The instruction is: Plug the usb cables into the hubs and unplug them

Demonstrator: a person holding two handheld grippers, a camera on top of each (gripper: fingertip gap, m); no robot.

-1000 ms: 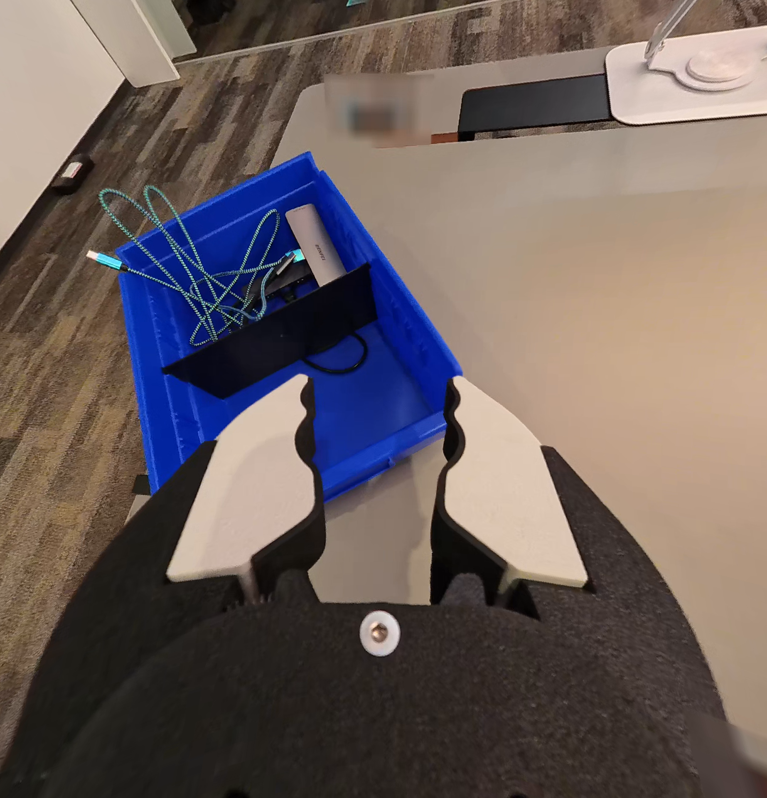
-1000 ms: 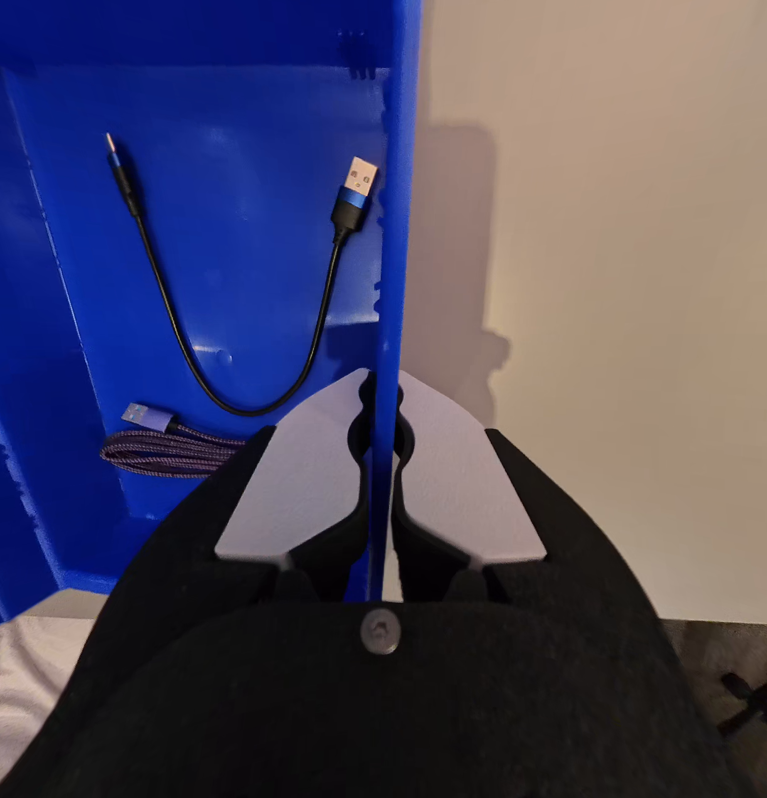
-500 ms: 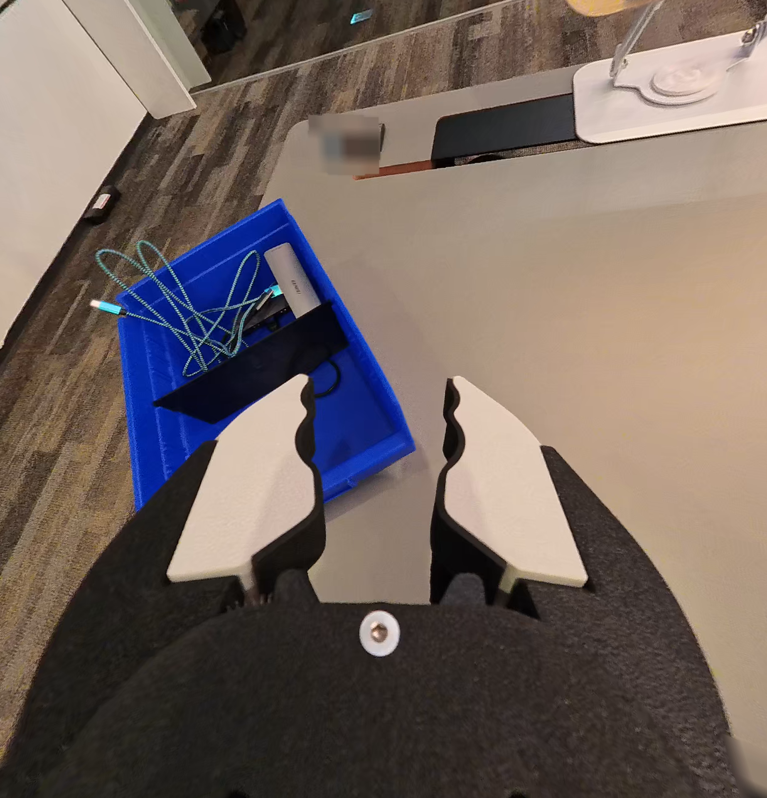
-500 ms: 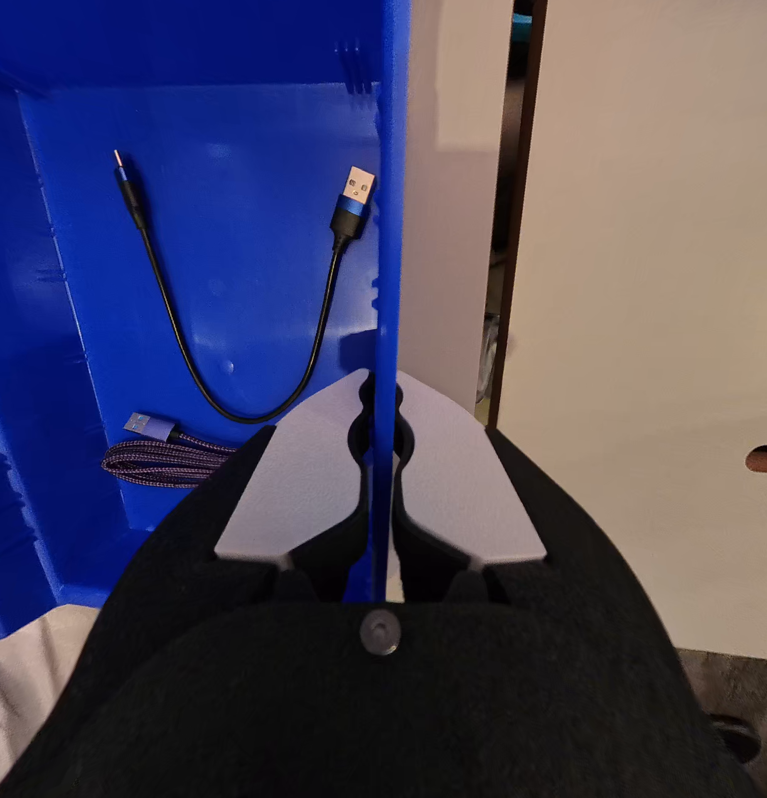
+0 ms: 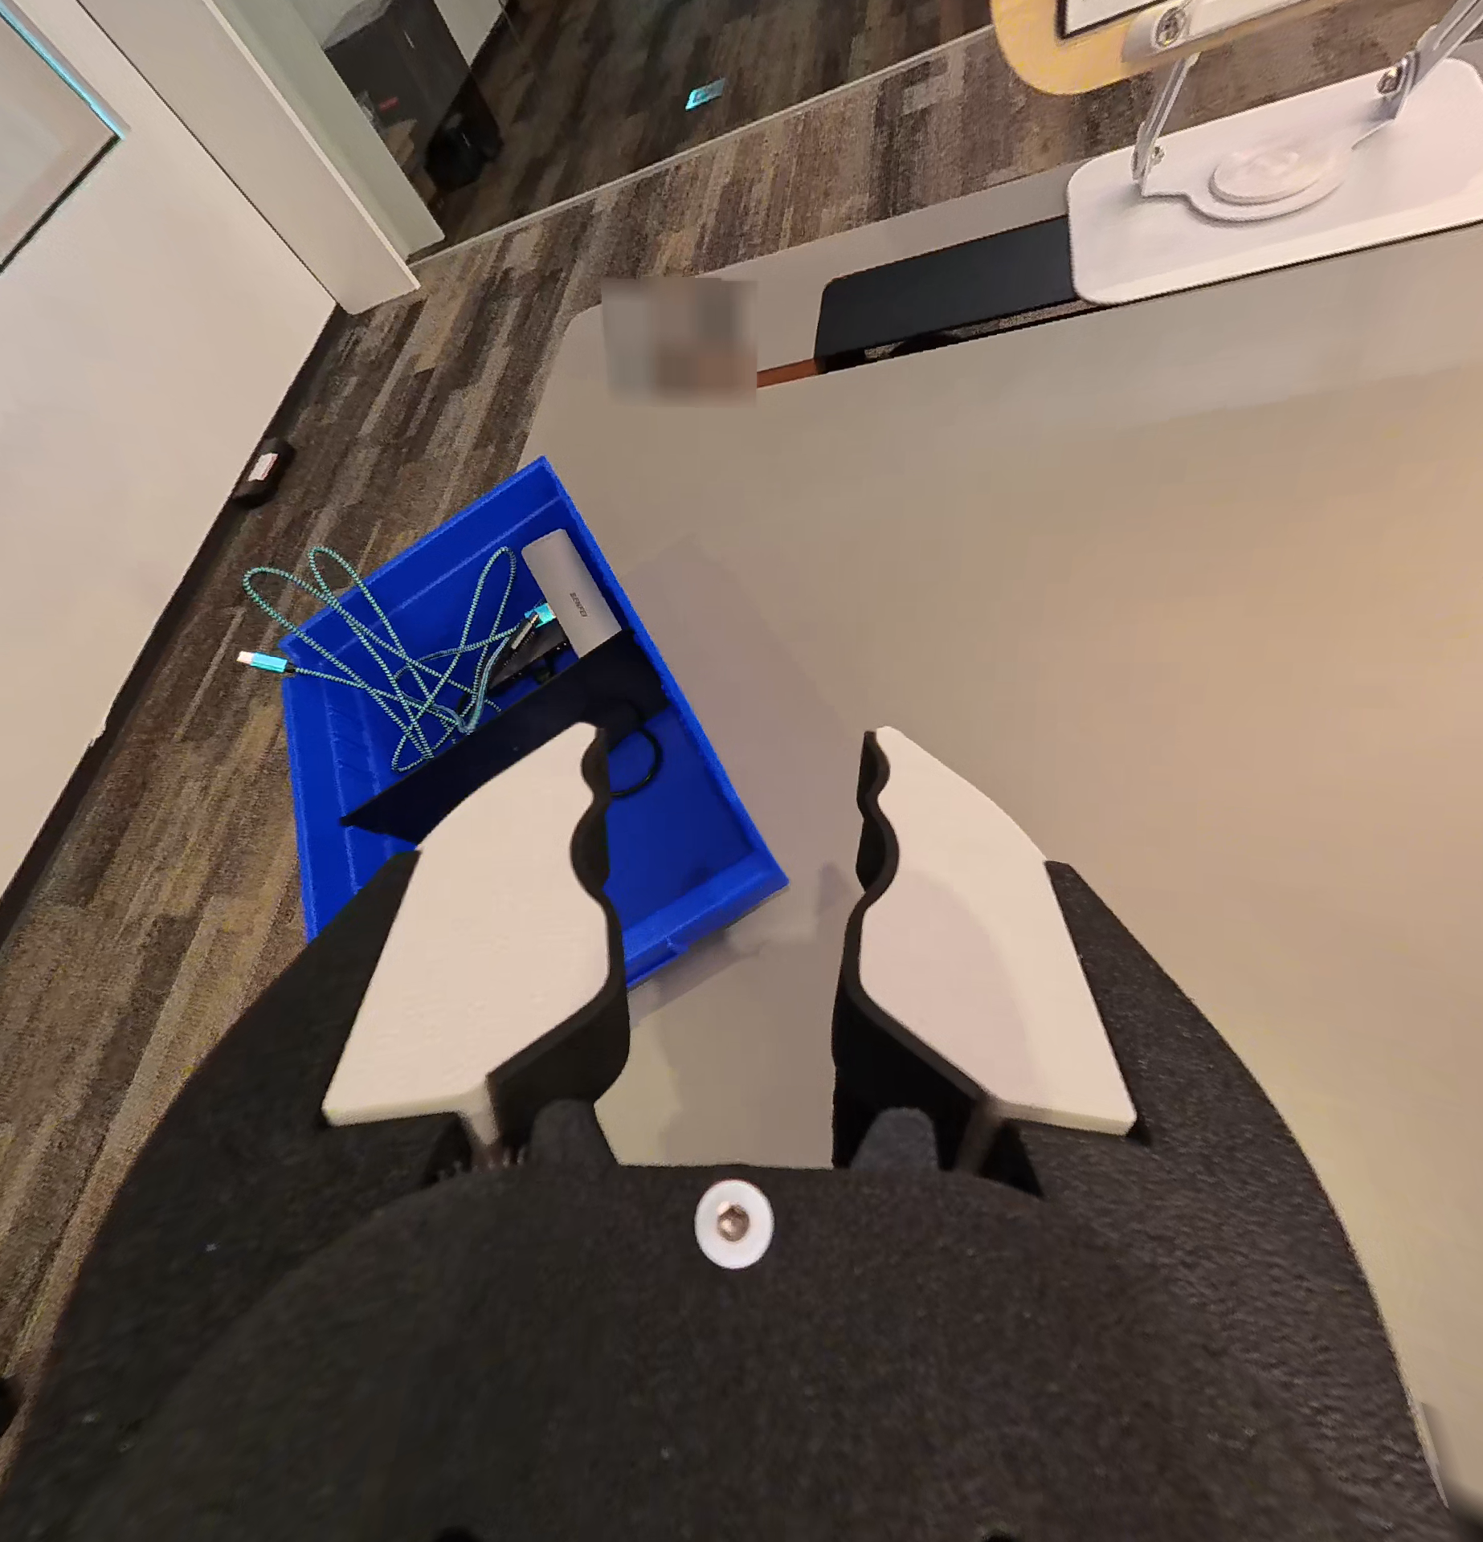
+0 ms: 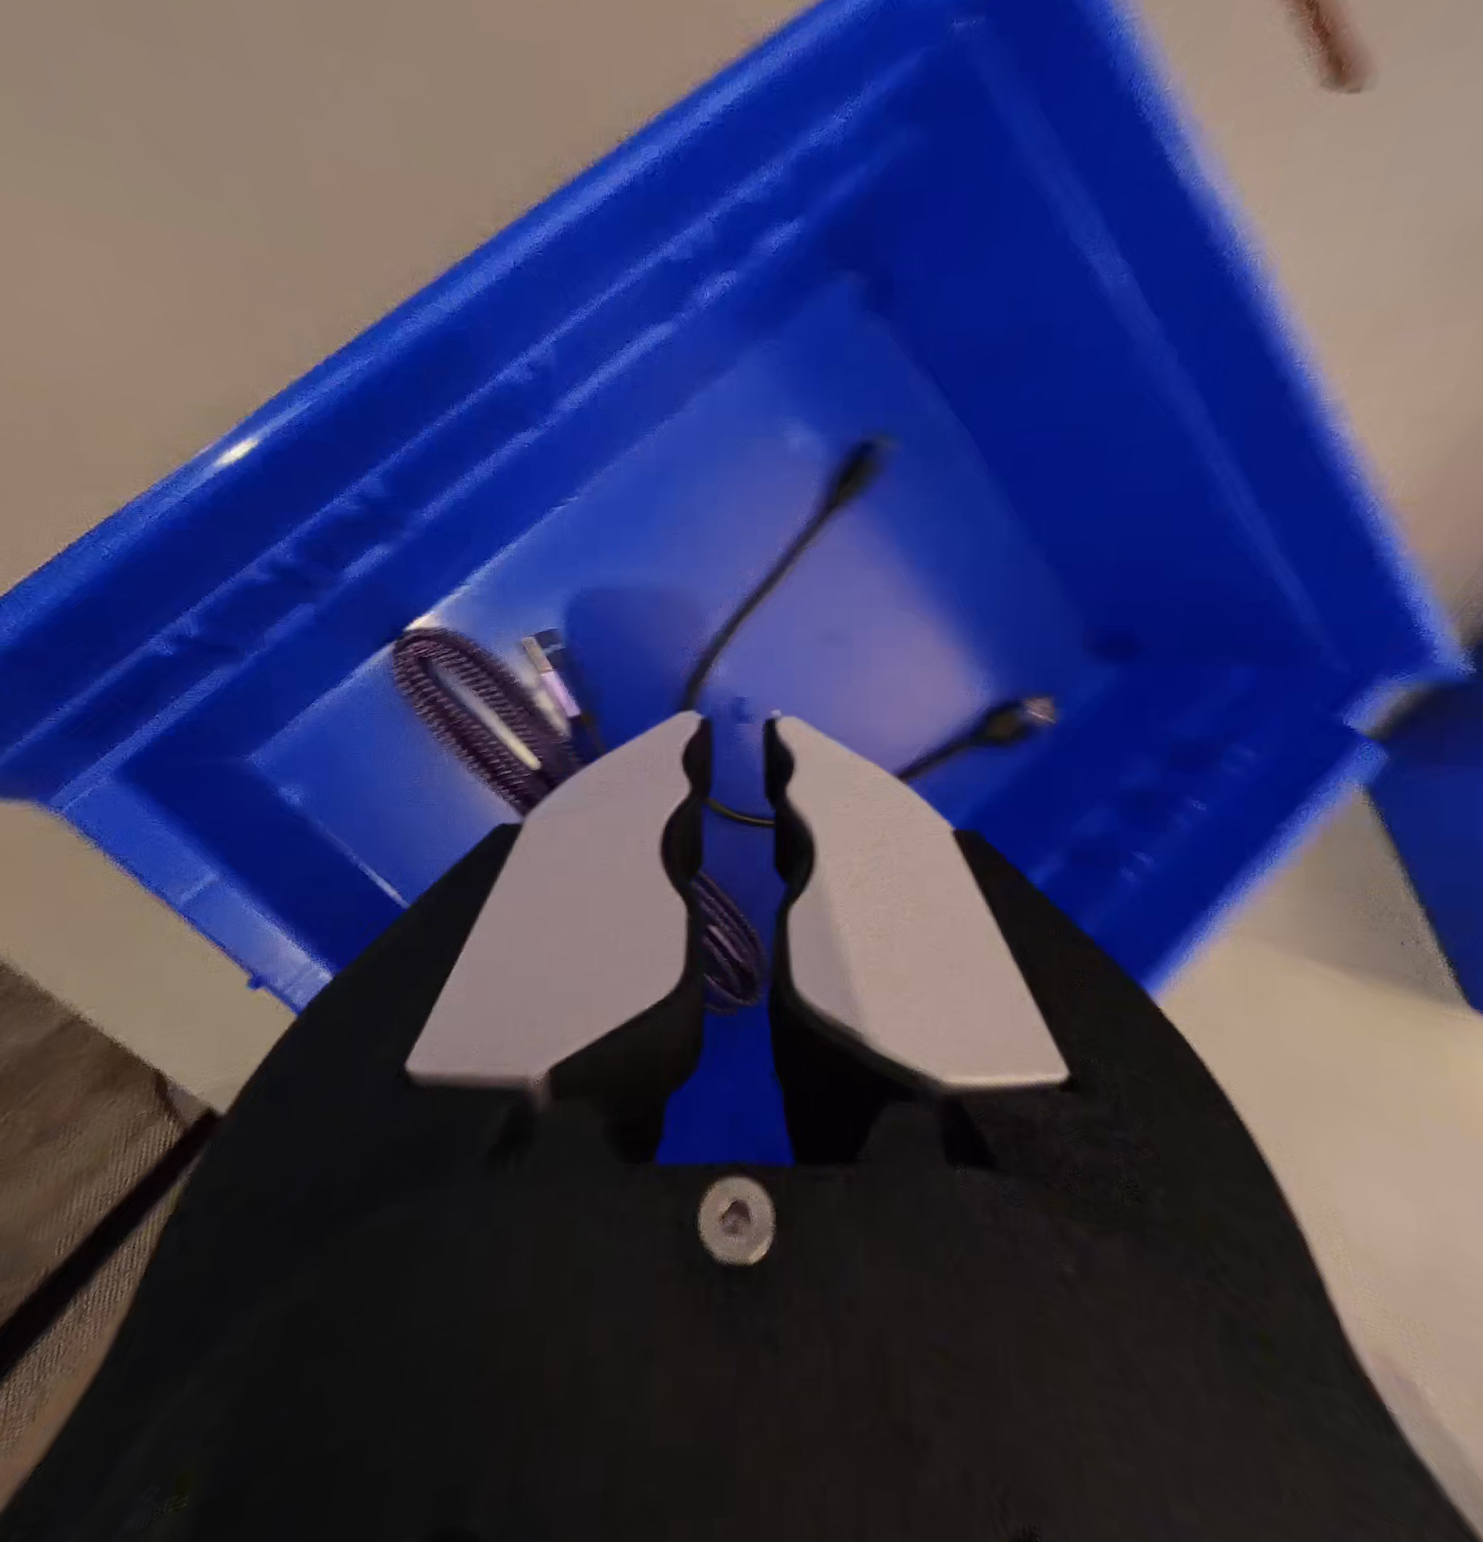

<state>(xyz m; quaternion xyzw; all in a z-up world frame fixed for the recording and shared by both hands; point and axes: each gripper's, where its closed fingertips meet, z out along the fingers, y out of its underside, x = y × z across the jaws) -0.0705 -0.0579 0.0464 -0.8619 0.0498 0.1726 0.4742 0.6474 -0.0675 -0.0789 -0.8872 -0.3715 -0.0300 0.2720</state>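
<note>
The blue plastic bin (image 5: 705,822) sits at the grey desk's (image 5: 1139,667) left edge, holding a silver rectangular hub (image 5: 573,597) and teal braided cable (image 5: 404,659); bare desk lies rightward. The left gripper (image 5: 730,751) hovers released above its near corner. The right gripper (image 6: 736,728), slightly parted and empty, points into a second blue bin (image 6: 1139,275) over 2 cables.

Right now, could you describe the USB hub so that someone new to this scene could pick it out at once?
In the left wrist view, find the blue bin at the table's left edge. Behind its black divider, in the far compartment, the hub lies against the right wall. It is the only solid silver-grey bar there, beside a loose tangle of teal braided cable.
</note>
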